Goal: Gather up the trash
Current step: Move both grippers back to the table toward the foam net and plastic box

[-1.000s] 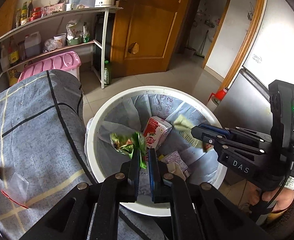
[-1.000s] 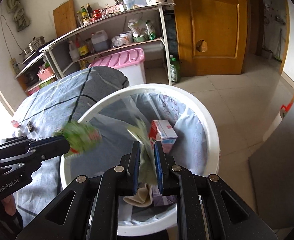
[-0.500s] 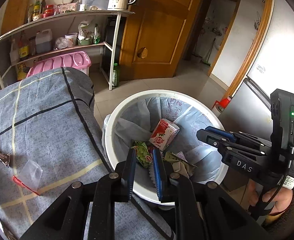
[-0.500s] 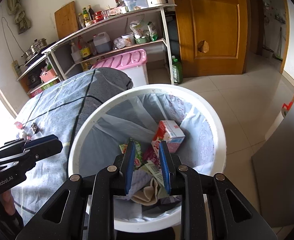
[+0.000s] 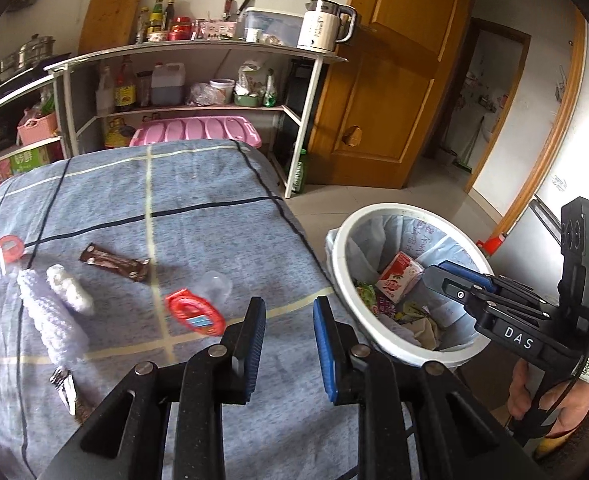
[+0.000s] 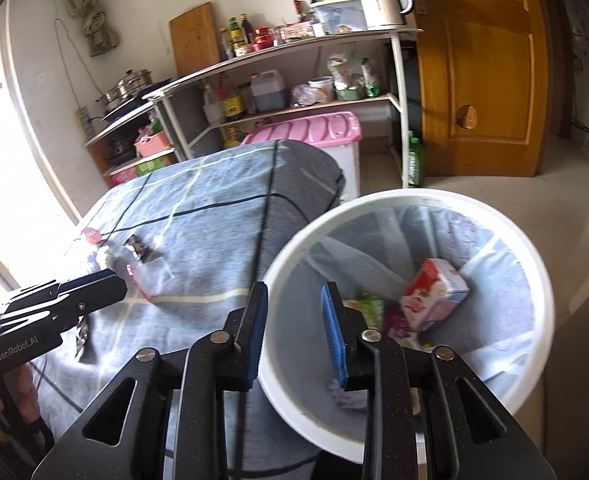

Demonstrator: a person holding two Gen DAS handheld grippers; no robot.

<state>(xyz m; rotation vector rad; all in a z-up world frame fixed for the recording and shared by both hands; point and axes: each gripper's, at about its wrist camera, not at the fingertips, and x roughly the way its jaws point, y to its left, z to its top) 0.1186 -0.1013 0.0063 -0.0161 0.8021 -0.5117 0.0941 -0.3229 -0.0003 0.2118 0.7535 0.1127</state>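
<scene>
We saw both grippers, left (image 5: 287, 346) and right (image 6: 295, 334), opening and empty; the chocolate wrapper (image 5: 114, 268) lay flat, long axis running left-right.

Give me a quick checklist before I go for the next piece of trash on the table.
1. Left gripper empty, jaws opening: ok.
2. Right gripper empty, jaws opening: ok.
3. Trash left on the table: ok, brown wrapper, red lid.
4. Red lid close ahead of left gripper: ok.
5. Bin beside table, open: ok.
6. Whether the white knitted cloth is trash: cannot tell.
</scene>
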